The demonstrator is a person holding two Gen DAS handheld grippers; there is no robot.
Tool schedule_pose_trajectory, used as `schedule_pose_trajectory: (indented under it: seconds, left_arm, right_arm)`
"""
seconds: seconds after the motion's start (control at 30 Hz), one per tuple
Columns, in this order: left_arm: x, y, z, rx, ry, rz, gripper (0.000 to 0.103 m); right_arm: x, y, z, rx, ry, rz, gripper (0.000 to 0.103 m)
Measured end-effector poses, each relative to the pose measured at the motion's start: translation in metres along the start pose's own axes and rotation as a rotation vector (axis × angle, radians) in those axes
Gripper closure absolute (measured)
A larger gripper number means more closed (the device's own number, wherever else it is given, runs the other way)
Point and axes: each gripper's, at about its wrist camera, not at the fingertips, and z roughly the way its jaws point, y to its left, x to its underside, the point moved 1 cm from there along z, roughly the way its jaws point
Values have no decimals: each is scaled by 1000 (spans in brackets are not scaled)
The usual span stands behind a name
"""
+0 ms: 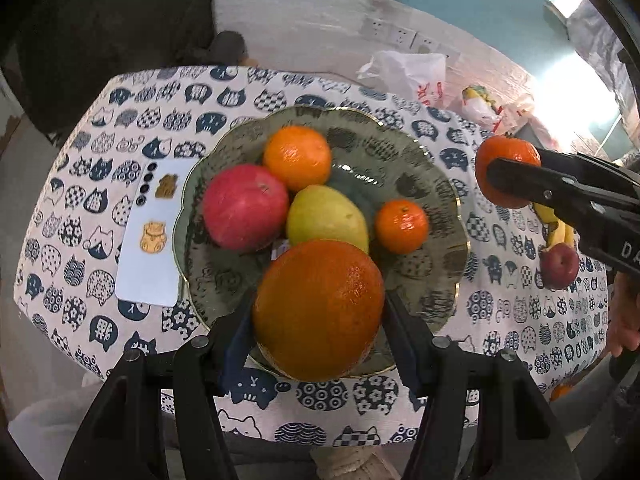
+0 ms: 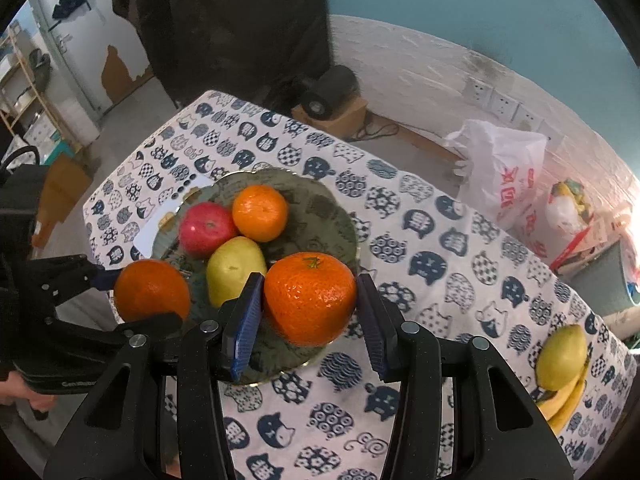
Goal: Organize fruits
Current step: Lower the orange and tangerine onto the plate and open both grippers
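A green glass plate (image 1: 424,288) (image 2: 320,208) on the cat-print tablecloth holds a red apple (image 1: 245,207) (image 2: 206,229), an orange (image 1: 297,157) (image 2: 260,212), a green pear (image 1: 326,220) (image 2: 234,268) and a small tangerine (image 1: 401,221). My left gripper (image 1: 318,312) is shut on a large orange (image 1: 318,310) (image 2: 151,290) above the plate's near rim. My right gripper (image 2: 310,300) (image 1: 504,176) is shut on a tangerine (image 2: 310,297) (image 1: 507,156), held above the plate's right edge.
A white phone (image 1: 154,232) lies left of the plate. To the right on the cloth lie a banana (image 1: 554,224) (image 2: 564,400), a red apple (image 1: 559,266) and a green pear (image 2: 562,356). Plastic bags (image 2: 500,172) and a wall stand behind the table.
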Motion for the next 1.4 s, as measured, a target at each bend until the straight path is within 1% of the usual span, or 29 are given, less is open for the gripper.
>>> schedule_pose_trajectory:
  seconds: [0.17,0.43,0.67,0.77,0.83,0.9,1.17,1.4]
  left_arm:
    - [3,4,8,-23,16,14,40]
    - [8,16,28,-31,74,-3,40]
    - [6,13,40,-42,112,1,40]
    - [3,12,33,-41,81,0,39]
    - [0,12,28,-44,68,-4,31]
    - [-2,13,24,-43,51,-15,28]
    - [-1,19,23,-44,69,-35,28]
    - [3,21,22,-52,76,-35,28]
  right_arm:
    - [2,10,15,-9,31,-14,58]
    - [9,18,32,-20,79,-26,58]
    - [11,19,42,-24,99,-17,58]
    - [11,17,46,-25,107,-11,58]
    - [11,17,50,-28,113,-7,58]
    - [10,16,53,-28,117,-3,58]
    - [13,16,67,-35,150,3,58]
    - [18,22,68,-48,167,-14,57]
